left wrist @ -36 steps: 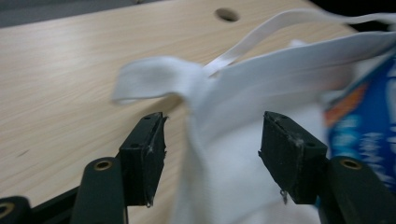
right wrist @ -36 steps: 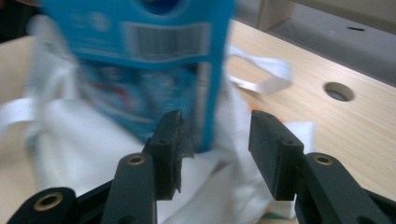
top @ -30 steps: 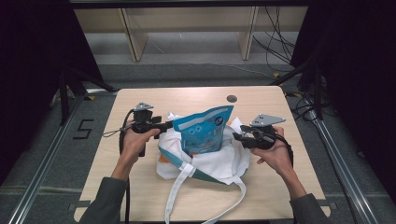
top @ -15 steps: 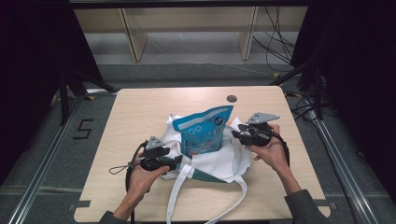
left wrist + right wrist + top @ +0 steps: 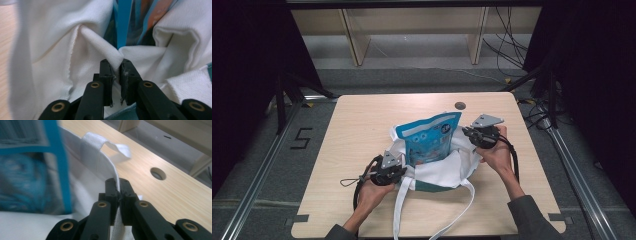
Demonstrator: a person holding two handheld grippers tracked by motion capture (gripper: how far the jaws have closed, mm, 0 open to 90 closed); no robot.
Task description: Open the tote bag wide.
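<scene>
Wooden table (image 5: 362,130) w/ round hole (image 5: 460,105) nr its far edge. Wooden shelf frame (image 5: 412,30) beyond table, cables (image 5: 507,45) on floor at table's far right, "5" mark (image 5: 301,138) left of table.

Pale wooden counter (image 5: 362,130), rounded corners, round hole (image 5: 460,106) near far edge. Grey floor (image 5: 422,55) around counter. Metal rails (image 5: 257,170) left and right of counter. Black "5" mark (image 5: 302,138) on floor left of counter. Light wooden shelf frame (image 5: 412,25) beyond counter. Cables (image 5: 507,50) on floor beyond counter, right. Dark curtains (image 5: 242,75) at both sides.
</scene>
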